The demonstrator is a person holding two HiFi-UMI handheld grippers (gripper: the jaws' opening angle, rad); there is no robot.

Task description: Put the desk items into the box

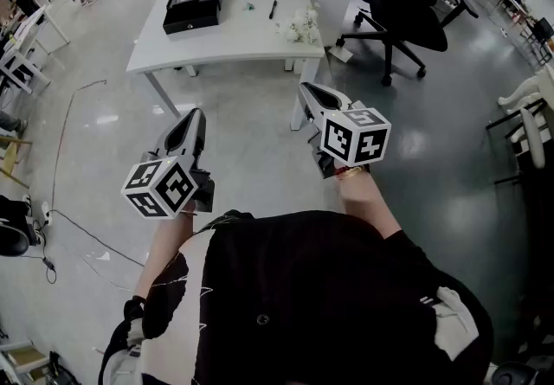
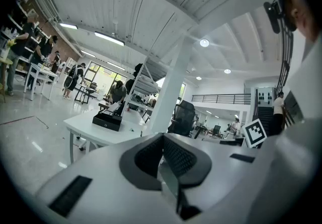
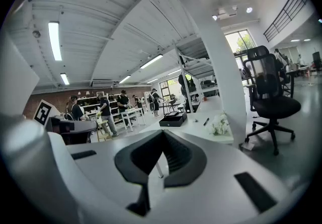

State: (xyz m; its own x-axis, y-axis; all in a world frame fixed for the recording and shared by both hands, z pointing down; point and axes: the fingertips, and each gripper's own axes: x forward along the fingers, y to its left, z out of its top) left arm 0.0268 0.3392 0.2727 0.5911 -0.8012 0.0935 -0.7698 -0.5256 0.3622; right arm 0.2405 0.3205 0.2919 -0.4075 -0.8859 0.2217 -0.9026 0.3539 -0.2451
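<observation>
Where it sits on desk (image 1: pixel 234 39), box (image 1: pixel 192 9) black (rectangular).

Large open-plan office hall, long white worktop (image 1: pixel 234 33), black swivel chair (image 1: pixel 407 16), glossy grey floor (image 1: pixel 433 158), white column (image 3: pixel 224 77), strip lights (image 3: pixel 54 41) on a ribbed ceiling (image 3: pixel 110 16), brick back wall (image 3: pixel 55 98), people (image 3: pixel 104 109) at further tables, railed mezzanine (image 2: pixel 221 98).
</observation>
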